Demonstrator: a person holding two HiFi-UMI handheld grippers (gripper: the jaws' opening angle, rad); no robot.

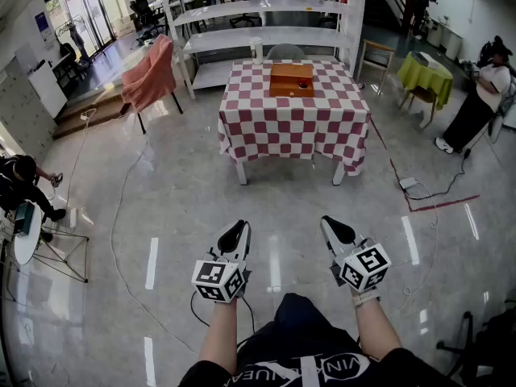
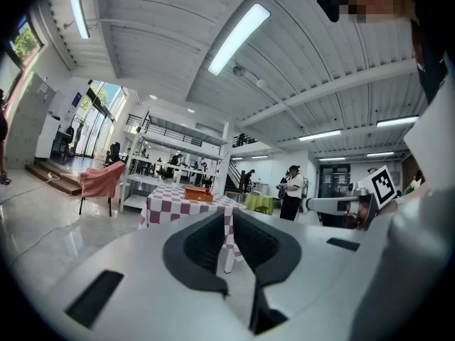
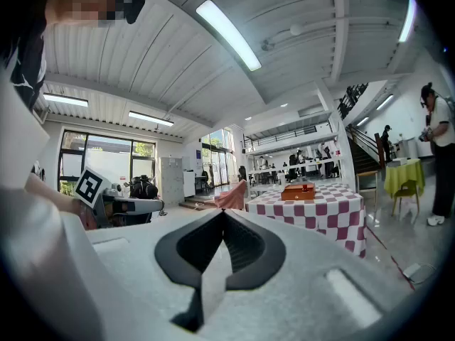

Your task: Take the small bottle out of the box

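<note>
An open wooden box (image 1: 291, 81) stands on the far half of a table with a red-and-white checked cloth (image 1: 282, 123). Inside it, near its right wall, is a small bottle with a red top (image 1: 303, 84). Both grippers are held close to the person's body, well short of the table, and point toward it. My left gripper (image 1: 234, 230) has its jaws drawn together with only a thin slit between the tips, and it holds nothing. My right gripper (image 1: 332, 226) is shut and empty. The box (image 3: 298, 191) shows small and distant in the right gripper view, and likewise the box (image 2: 198, 194) in the left gripper view.
A chair draped in pink cloth (image 1: 151, 75) stands left of the table, with white shelving (image 1: 258, 22) behind it. A yellow-green table (image 1: 425, 75) and a standing person (image 1: 484, 95) are at the right. Cables (image 1: 121, 240) trail over the glossy floor. Another person (image 1: 20, 185) is at the far left.
</note>
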